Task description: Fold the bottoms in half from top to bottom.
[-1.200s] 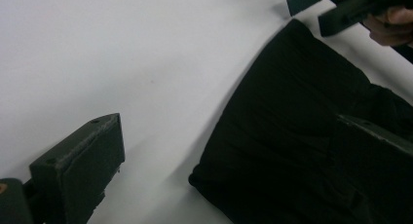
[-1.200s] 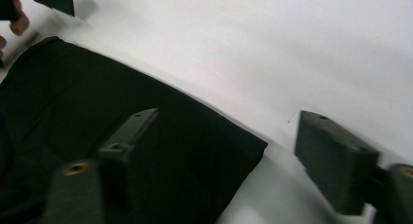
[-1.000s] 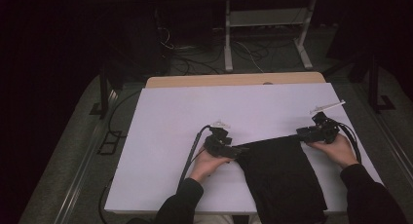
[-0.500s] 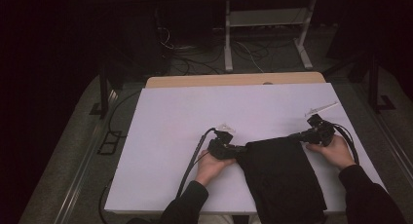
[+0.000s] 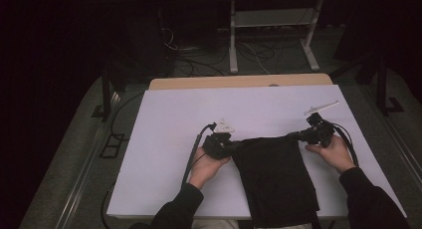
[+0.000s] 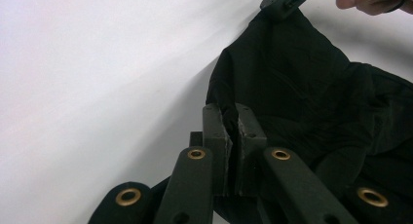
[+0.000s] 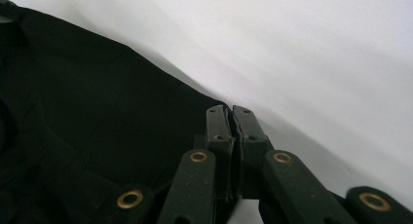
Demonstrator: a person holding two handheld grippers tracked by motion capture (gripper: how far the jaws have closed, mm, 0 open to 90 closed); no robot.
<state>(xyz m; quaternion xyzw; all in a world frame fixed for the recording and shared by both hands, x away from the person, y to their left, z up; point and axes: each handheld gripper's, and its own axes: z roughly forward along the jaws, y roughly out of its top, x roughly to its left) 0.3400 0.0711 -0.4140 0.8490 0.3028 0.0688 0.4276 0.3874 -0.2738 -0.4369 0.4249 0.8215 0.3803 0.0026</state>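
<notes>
While both grippers pinched far corners of black garment (image 5: pixel 276 179) at lower centre of high view, left gripper (image 6: pixel 233 136) and right gripper (image 7: pixel 233 136) were clenched on cloth, jaws having just closed onto it. Garment hung off near table (image 5: pixel 164 139) edge. Advice: lift both evenly, keep top edge taut.

A white rectangular sheet (image 5: pixel 199 119) covers a light wooden desk (image 5: pixel 239 81). Beyond the desk's far edge, a white metal shelf frame (image 5: pixel 271 25) stands on a dark floor, with tangled black cables (image 5: pixel 199 64) at its left.
</notes>
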